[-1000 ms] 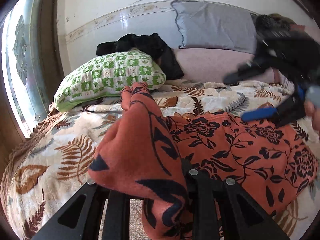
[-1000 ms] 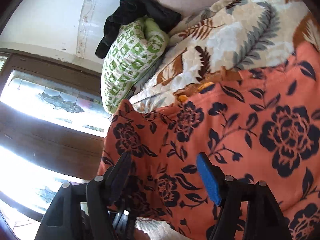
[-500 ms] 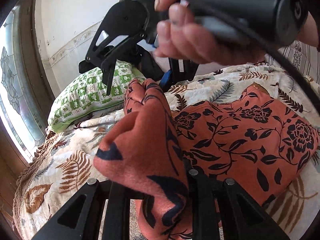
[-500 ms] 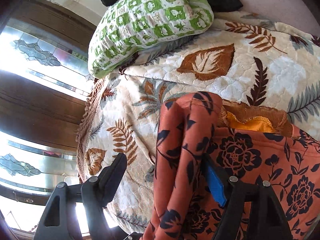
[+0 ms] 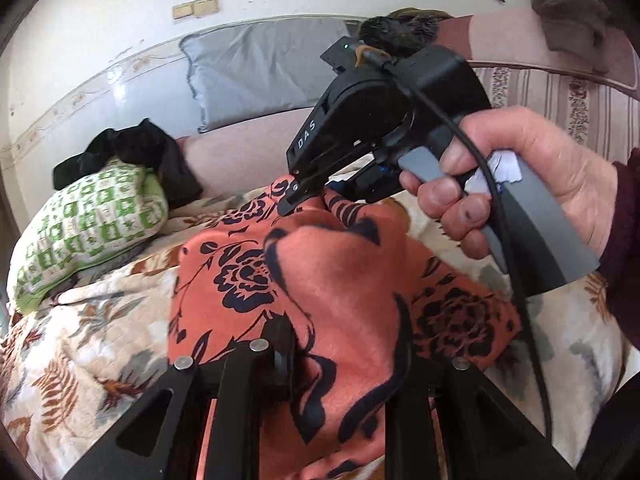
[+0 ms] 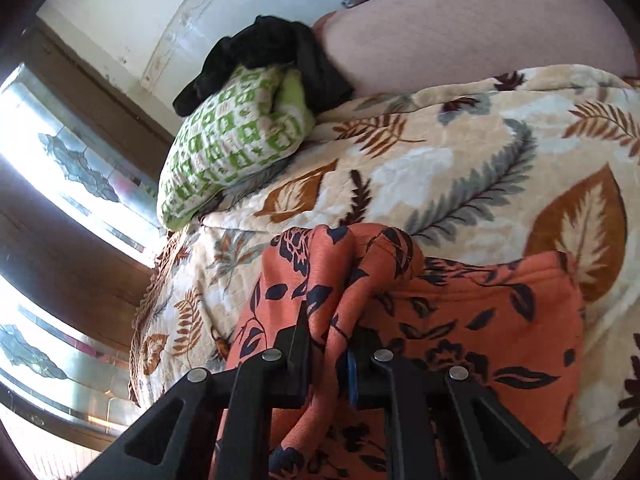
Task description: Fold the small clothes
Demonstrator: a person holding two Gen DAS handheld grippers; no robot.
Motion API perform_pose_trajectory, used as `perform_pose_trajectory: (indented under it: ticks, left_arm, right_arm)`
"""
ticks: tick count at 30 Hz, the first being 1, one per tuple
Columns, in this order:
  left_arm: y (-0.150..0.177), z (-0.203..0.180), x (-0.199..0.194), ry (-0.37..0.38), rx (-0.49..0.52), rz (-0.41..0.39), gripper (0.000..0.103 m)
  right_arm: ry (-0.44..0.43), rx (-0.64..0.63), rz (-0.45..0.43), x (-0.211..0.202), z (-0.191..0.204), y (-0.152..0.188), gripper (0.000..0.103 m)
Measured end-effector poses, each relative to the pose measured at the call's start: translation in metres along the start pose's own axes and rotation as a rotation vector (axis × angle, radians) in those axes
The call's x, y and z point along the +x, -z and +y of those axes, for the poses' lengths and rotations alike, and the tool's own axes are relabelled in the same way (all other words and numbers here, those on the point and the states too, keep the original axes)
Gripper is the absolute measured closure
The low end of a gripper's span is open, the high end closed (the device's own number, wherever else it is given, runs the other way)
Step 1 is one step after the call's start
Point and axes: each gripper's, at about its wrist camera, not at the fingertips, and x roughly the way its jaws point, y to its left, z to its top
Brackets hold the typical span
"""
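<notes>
Now, orange garment (image 6: 460, 320) bunched between closing jaws (both pairs)

right tool (image 6: 328, 344) closing on a bunched fold of the orange floral garment (image 6: 460, 320), fabric pinched between its jaws; garment lying on the leaf-print bedspread (image 6: 460, 168); green checked pillow (image 6: 232, 144) sitting beyond, black cloth (image 6: 276, 52) draping over it
</notes>
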Motion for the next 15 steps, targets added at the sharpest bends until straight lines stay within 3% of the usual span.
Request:
perform_pose_trajectory:
  ticks: [5,7,8,9,11,13,15]
  left_arm:
    - [-0.024,-0.055,0.042,0.129,0.042,0.042,0.083]
    - [-0.027,-0.069,0.063,0.146,0.053,0.079,0.081]
    - [-0.026,-0.074,0.073,0.149,0.069,0.102,0.078]
    - [-0.024,-0.08,0.082,0.15,0.083,0.136,0.069]
    - [-0.02,-0.087,0.09,0.176,0.105,0.201,0.054]
    - [-0.014,-0.091,0.078,0.175,0.154,0.195,0.047]
    - [-0.01,-0.088,0.053,0.194,0.206,0.164,0.036]
  right_arm:
    - [0.024,0.109,-0.018,-0.025,-0.076,-0.005,0.089]
    - [0.047,0.126,-0.02,-0.03,-0.099,-0.008,0.089]
    - [0.044,0.14,-0.02,-0.029,-0.111,-0.01,0.089]
    - [0.039,0.154,-0.014,-0.026,-0.122,-0.011,0.089]
    - [0.057,0.223,0.026,-0.012,-0.145,-0.008,0.081]
    - [0.023,0.318,0.064,-0.001,-0.164,-0.001,0.074]
    - [-0.03,0.367,0.018,-0.01,-0.17,0.004,0.067]
